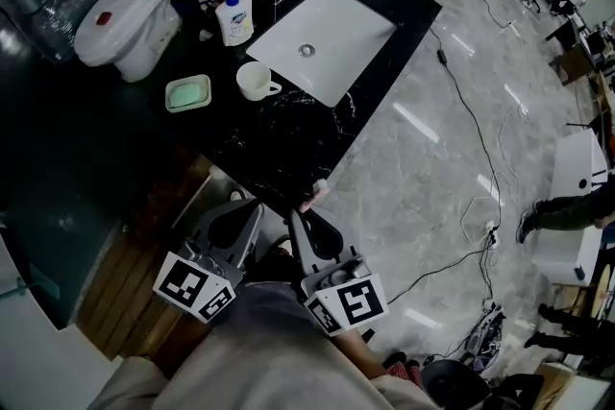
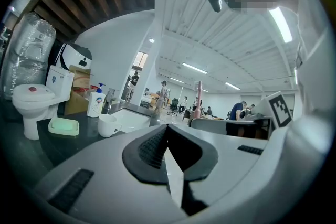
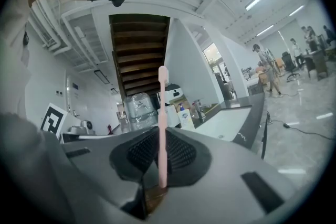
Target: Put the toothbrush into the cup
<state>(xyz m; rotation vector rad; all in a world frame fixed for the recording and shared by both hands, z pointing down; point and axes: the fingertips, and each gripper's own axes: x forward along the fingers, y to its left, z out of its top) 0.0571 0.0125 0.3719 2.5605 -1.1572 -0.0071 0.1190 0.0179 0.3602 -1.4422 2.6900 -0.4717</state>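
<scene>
Right gripper view had the right gripper [image 3: 160,155] clamped tight on the pink toothbrush [image 3: 162,107], its handle pinched between the ribbed pads and its bristle end standing straight up past the jaw tips. Just beside it, the left gripper [image 2: 167,150] had its jaws pressed together on nothing, both held off the near corner of the black counter [image 1: 279,149]. Farther along that counter the white cup [image 1: 255,80] stood upright between the green soap dish [image 1: 187,93] and the white sink [image 1: 332,34], well apart from the toothbrush.
</scene>
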